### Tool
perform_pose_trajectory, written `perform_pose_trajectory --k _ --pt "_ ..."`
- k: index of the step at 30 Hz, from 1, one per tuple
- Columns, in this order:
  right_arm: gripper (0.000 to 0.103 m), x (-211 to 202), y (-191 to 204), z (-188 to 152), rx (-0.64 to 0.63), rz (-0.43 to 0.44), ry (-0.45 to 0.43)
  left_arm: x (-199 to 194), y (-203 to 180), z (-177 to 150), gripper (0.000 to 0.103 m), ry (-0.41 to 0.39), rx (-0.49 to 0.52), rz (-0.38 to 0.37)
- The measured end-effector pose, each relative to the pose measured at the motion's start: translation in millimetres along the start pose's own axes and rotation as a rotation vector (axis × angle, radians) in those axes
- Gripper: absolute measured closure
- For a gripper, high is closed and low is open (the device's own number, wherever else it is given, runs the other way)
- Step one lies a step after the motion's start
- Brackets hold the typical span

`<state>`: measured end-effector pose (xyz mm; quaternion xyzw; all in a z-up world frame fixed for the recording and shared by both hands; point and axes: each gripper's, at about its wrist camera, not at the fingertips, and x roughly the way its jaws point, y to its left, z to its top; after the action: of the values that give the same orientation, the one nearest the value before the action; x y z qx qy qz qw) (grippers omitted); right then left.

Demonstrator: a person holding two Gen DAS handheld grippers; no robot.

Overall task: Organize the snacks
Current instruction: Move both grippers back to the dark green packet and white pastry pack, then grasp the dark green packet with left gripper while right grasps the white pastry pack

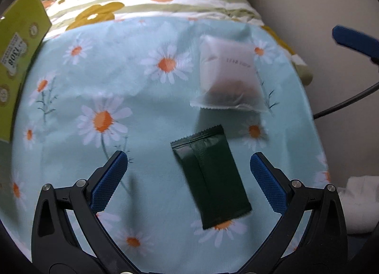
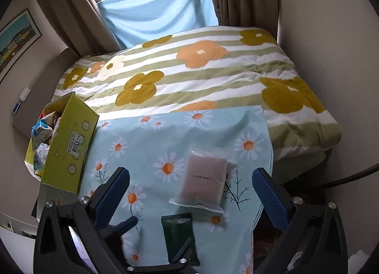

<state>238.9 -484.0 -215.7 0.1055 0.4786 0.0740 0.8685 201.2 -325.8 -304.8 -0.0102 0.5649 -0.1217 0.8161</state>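
The left gripper (image 1: 189, 172) hangs spread wide over the dark green packet (image 1: 210, 177). The right gripper (image 2: 190, 190) is spread too, holding nothing. That slick packet could slide on the loose daisy cloth (image 1: 118, 89) if one finger touches first

Dark green packet (image 1: 210, 177); frosted white pouch (image 1: 227, 75); daisy-print blue cloth (image 1: 132, 94).

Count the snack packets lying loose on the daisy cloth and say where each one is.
2. The dark green packet lies nearest, between the open left claw's fingers. The frosted white packet lies just beyond it. More wrappers fill the yellow-green box; some may be hidden.
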Motion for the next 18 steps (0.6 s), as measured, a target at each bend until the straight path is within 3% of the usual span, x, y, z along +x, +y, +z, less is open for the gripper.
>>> perform_pose_trajectory --k 7,18 --pt "0.0 13 -11 -2 0.025 0.006 0.019 8 -4 -7 0.0 0.014 0.037 0.044" --pt "0.0 29 -15 -3 0.045 0.026 0.038 1 39 0 0.001 0.036 0.014 0.097"
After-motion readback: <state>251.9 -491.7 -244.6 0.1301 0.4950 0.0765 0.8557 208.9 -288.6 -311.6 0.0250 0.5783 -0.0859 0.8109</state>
